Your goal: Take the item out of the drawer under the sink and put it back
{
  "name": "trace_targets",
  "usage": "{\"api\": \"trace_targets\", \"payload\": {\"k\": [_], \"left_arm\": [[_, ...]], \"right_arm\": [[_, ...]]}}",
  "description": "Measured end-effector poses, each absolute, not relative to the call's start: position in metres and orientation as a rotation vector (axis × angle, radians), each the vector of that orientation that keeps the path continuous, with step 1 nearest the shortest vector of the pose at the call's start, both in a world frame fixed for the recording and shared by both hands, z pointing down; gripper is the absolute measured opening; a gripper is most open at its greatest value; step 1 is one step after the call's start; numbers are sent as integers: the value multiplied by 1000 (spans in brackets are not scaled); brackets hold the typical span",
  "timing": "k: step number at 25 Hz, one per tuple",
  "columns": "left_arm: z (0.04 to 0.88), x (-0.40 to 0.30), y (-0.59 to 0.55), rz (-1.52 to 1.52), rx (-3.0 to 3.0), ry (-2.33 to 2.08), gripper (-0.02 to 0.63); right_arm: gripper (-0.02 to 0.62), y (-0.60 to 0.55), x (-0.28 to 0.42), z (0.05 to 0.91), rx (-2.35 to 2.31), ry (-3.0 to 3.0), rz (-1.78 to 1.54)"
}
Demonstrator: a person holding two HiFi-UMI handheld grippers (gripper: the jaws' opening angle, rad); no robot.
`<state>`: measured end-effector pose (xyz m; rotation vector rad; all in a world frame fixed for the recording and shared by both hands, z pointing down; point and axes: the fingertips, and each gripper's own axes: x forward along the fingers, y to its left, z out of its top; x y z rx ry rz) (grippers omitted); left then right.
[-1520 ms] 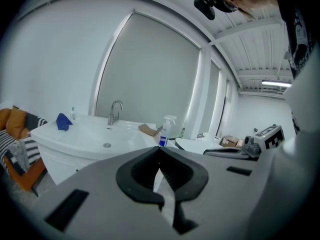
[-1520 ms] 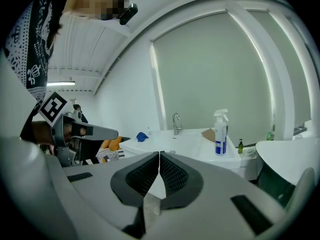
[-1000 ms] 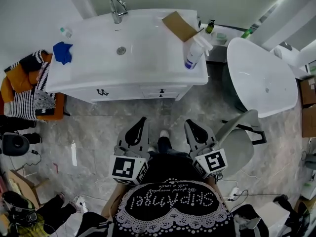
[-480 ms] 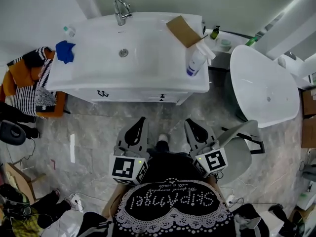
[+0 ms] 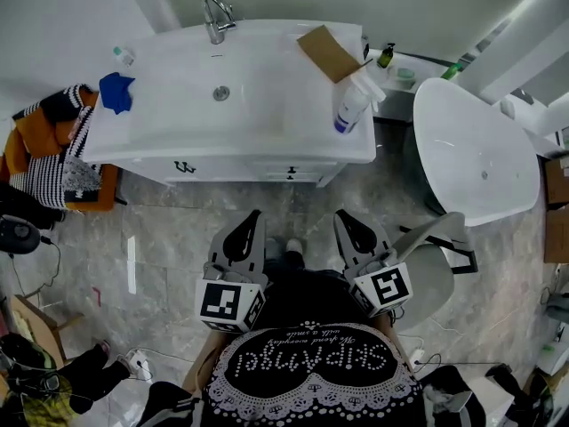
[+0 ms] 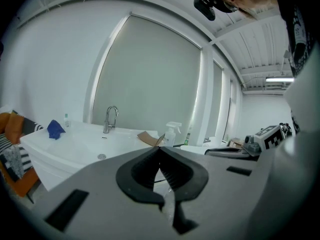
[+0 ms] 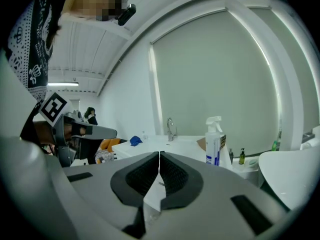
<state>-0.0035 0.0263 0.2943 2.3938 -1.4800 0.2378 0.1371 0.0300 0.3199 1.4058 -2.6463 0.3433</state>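
In the head view, the left claw [image 5: 255, 217] and the right claw [image 5: 340, 217] are held side by side in the lower middle of the frame, over a grey marbled floor [image 5: 160, 238]. Both are aimed at the white sink cabinet [image 5: 231, 165] across the upper half. Against the earlier frames almost nothing has been altered. The claws are found in nearly the same places, and the white drawer front with a small dark handle [image 5: 290, 169], under the glossy white worktop [image 5: 267, 140], is still flush and shut. The task's item is seen in no view and is judged to lie inside that shut drawer. The taking-out has therefore not been begun, and an approach to the handle is still called for. In the left gripper view, the left claw's jaws are pressed together at the tips with nothing between them. A chrome tap [image 6: 110, 118] and a white spray bottle [image 6: 172, 133] are seen beyond, at mid-frame. In the right gripper view, the right claw's jaws are likewise pressed together and empty, with the cabinet well apart from them at centre.
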Motion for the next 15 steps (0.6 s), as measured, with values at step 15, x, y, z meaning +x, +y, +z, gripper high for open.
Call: {"api": "trace_targets", "payload": {"k": [15], "left_arm": [[284,-22,18,235,2423,-1443,3]], "right_arm": [[18,28,120,309,1467,-2637,317]]}}
